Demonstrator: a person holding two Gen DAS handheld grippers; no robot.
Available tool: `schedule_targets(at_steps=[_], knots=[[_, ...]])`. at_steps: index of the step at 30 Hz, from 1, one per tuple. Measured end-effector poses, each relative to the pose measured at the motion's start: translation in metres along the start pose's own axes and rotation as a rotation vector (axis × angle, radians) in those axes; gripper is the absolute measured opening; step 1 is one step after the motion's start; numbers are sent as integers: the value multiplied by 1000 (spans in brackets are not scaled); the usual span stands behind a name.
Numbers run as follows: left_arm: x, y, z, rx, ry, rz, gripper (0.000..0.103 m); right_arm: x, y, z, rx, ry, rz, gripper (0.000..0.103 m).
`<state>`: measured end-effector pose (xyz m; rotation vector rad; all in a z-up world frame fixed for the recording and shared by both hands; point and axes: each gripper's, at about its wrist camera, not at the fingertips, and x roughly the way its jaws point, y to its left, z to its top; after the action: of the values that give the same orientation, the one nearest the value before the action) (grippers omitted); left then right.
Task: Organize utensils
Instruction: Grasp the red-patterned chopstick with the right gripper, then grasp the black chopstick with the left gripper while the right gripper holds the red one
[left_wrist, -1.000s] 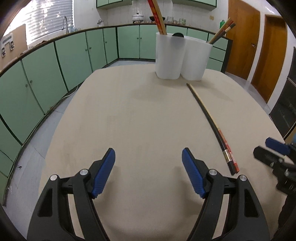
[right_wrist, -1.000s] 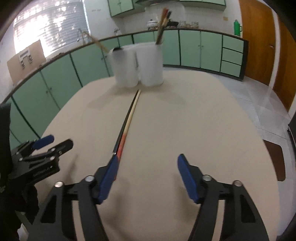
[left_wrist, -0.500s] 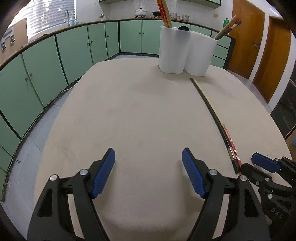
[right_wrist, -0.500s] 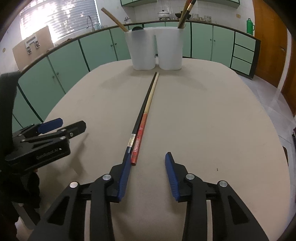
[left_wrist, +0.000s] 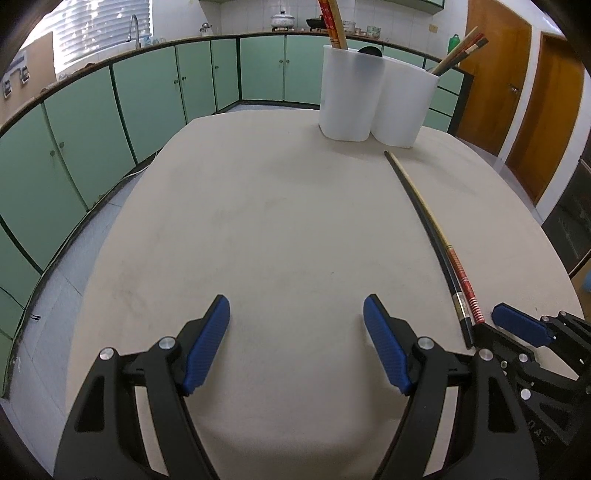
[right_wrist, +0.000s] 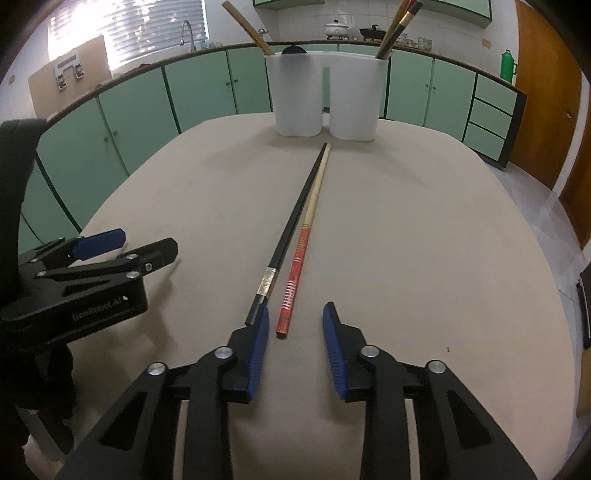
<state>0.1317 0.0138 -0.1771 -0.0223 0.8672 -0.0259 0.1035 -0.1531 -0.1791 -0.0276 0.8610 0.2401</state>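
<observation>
Two long chopsticks lie side by side on the beige table: a black one (right_wrist: 291, 225) and a tan one with a red patterned end (right_wrist: 303, 236). Both also show in the left wrist view, the black one (left_wrist: 424, 218) and the red-ended one (left_wrist: 467, 291). My right gripper (right_wrist: 295, 325) is open, its jaws narrowed, its fingers on either side of the near ends of both sticks, just above the table. My left gripper (left_wrist: 295, 321) is open and empty over bare table to the left. Two white holders (right_wrist: 325, 96) with chopsticks stand at the far edge.
The white holders (left_wrist: 369, 99) sit at the table's far end, just beyond the sticks' tips. Green cabinets (left_wrist: 147, 96) ring the room behind; wooden doors (left_wrist: 517, 74) stand at the right. The table edge (left_wrist: 110, 240) curves off at the left.
My right gripper has moved in to the near ends of the chopsticks and its jaws have narrowed around them. The left gripper has shifted slightly and stays wide open.
</observation>
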Motion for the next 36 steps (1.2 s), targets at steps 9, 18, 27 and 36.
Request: schedule_targets(at_steps=[9,18,27,36], knots=[[-1,-3,0,14,-2,0,73,-1,-5,-2,23,-6,26,7],[-6,-30,-3,32,-8,-63,73,-13,-44,-8,110,-35,-39,6],[-3,-72,-10,84,9,-134,72,-15,-81,-12,171,-35,-94,6],[5,-92,-11,113,33,-106,51,-11,-83,-12,170,-32,-87,6]])
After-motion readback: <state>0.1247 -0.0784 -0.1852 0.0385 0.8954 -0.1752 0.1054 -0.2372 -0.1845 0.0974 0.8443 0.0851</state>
